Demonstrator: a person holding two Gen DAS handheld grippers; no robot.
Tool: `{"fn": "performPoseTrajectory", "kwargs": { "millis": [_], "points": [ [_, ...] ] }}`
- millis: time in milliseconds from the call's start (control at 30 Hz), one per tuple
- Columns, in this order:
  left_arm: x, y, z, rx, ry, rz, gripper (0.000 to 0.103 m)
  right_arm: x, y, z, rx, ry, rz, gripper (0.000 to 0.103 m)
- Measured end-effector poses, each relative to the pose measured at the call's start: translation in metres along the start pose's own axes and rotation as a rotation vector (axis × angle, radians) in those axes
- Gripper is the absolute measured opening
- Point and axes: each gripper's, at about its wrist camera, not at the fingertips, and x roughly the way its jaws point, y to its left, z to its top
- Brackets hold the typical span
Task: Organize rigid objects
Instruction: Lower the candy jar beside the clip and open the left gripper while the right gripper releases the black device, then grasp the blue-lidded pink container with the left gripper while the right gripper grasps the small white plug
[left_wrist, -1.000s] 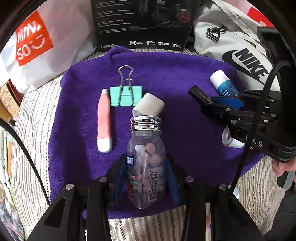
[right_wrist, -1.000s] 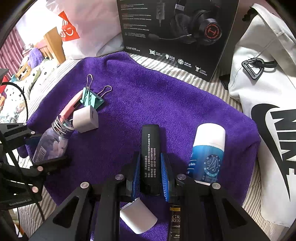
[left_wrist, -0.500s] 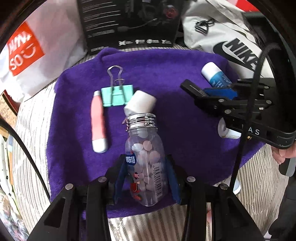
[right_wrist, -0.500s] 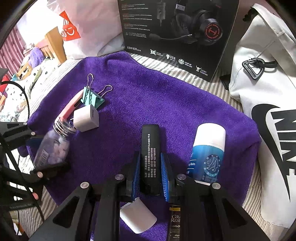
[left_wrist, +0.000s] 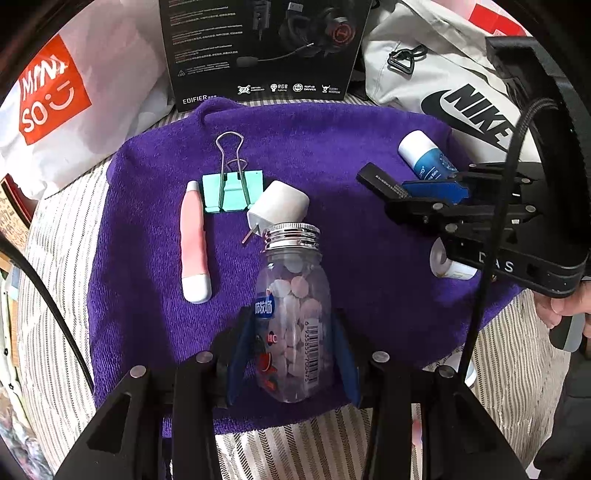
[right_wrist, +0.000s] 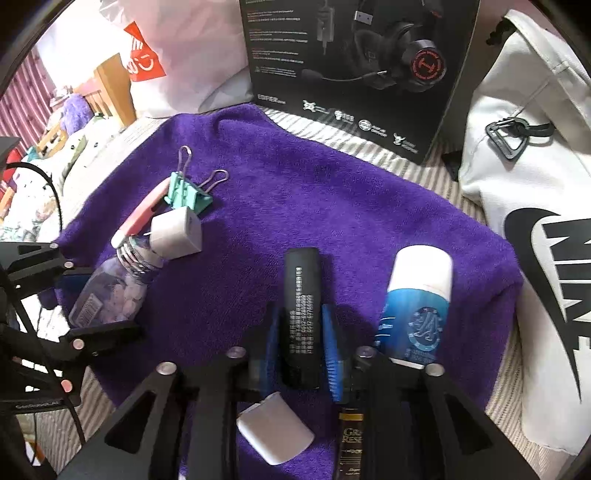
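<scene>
purple towel (left_wrist: 332, 147) is spread over a striped bed (left_wrist: 62, 266), with a black headset box (left_wrist: 258, 48) and a white nike bag (left_wrist: 454, 92) at the far edge. left tongs (left_wrist: 291, 354) are gripping a clear pill bottle (left_wrist: 293, 317) near the towel's near edge, silver cap touching a white charger plug (left_wrist: 279, 208). right tongs (right_wrist: 301, 347) are clamped on a black stick (right_wrist: 301, 314), blue roll-on tube (right_wrist: 417, 306) just to the right. far left: pink pen (left_wrist: 194, 240) beside a teal binder clip (left_wrist: 232, 190).

right gripper (right_wrist: 301, 341) — clamps black stick (right_wrist: 301, 314) | blue tube (right_wrist: 415, 310) beside — likely touching
</scene>
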Motion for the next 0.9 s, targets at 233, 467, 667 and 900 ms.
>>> {"fn": "performPoseTrajectory", "kwargs": {
  "millis": [233, 467, 667, 900],
  "points": [
    [-0.003, 0.005, -0.004, -0.005, 0.007, 0.011, 0.053, -0.001, 0.0, -0.003, 0.006, 0.011, -0.005, 0.05],
    [-0.019, 0.009, -0.007, -0.017, -0.013, 0.024, 0.062, -0.021, -0.005, -0.006, 0.041, -0.009, -0.004, 0.052],
    [-0.045, 0.01, -0.015, -0.038, -0.056, 0.034, 0.068, -0.059, -0.006, -0.02, 0.077, -0.063, -0.025, 0.06],
    [-0.081, -0.007, -0.046, -0.049, -0.112, 0.02, 0.069, -0.113, -0.007, -0.062, 0.157, -0.145, -0.035, 0.061]
  ]
}}
